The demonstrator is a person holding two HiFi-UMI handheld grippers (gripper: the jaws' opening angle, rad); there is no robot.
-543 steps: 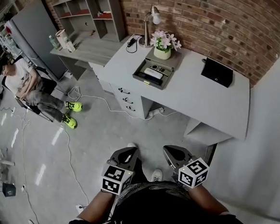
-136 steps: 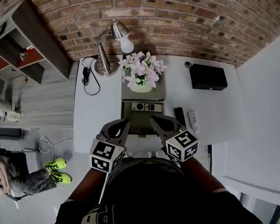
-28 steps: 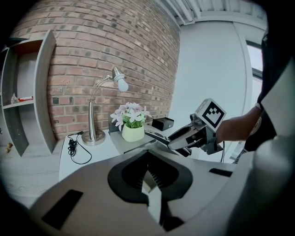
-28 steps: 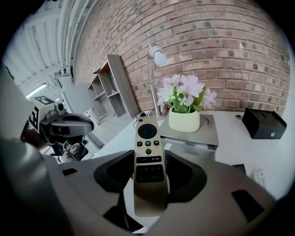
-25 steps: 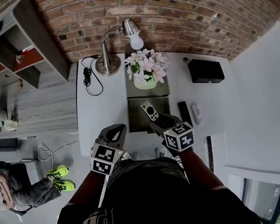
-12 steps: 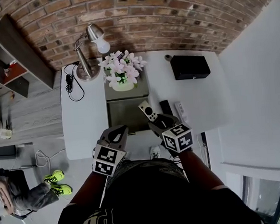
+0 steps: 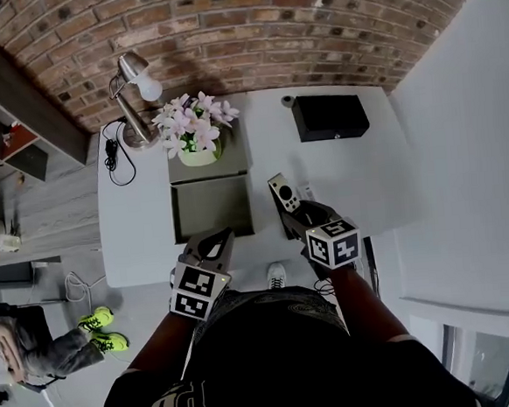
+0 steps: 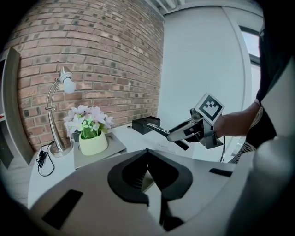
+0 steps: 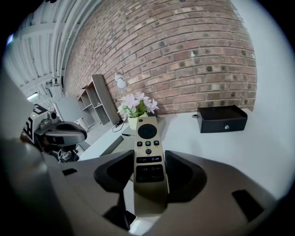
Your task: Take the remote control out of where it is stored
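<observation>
My right gripper [image 7: 298, 217] is shut on a light grey remote control [image 7: 283, 192], held in the air above the white desk [image 7: 133, 225], right of the open grey drawer box [image 7: 211, 209]. In the right gripper view the remote [image 9: 147, 138] lies buttons-up between the jaws of the right gripper [image 9: 148, 162] and sticks out forward. My left gripper [image 7: 210, 244] hangs at the desk's near edge, in front of the drawer box, shut with nothing in it. The left gripper view shows its tips [image 8: 147, 151] meeting, and the right gripper [image 8: 191, 130] with the remote [image 8: 158, 131].
A pot of pink and white flowers [image 7: 192, 128] stands on the box's lid behind the drawer. Left of it are a desk lamp [image 7: 132, 76] and a black cable [image 7: 112, 152]. A black case [image 7: 331, 116] sits at the back right. A small white remote [image 7: 306, 191] lies beside my right gripper.
My right gripper has carried the remote to the right, from over the drawer box to over the desk beside it. The left gripper has stayed at the desk's near edge.
</observation>
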